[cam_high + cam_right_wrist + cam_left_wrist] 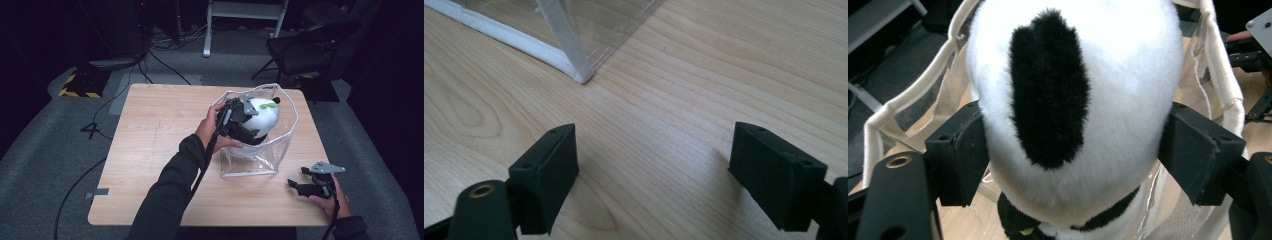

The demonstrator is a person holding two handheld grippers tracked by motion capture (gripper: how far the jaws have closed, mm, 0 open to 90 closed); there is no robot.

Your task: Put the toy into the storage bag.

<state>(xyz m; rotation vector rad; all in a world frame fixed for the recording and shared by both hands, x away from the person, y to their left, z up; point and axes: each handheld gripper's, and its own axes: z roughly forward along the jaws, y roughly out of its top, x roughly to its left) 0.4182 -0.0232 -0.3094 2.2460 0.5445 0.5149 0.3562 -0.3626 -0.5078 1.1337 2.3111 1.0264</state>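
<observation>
The left gripper point(239, 116) clenched the white-and-black plush panda toy point(1073, 100) over the clear white-trimmed plastic bag point(287, 131), likely for bagging; the right gripper point(654, 175) rested released on the table point(704, 90).

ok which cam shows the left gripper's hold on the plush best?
Left gripper view: both jaws of the left gripper press into the sides of the white and black plush toy, over the clear bag. The high view shows the same hold small and partly hidden by the hand. The right gripper view shows a bag corner and table.
</observation>
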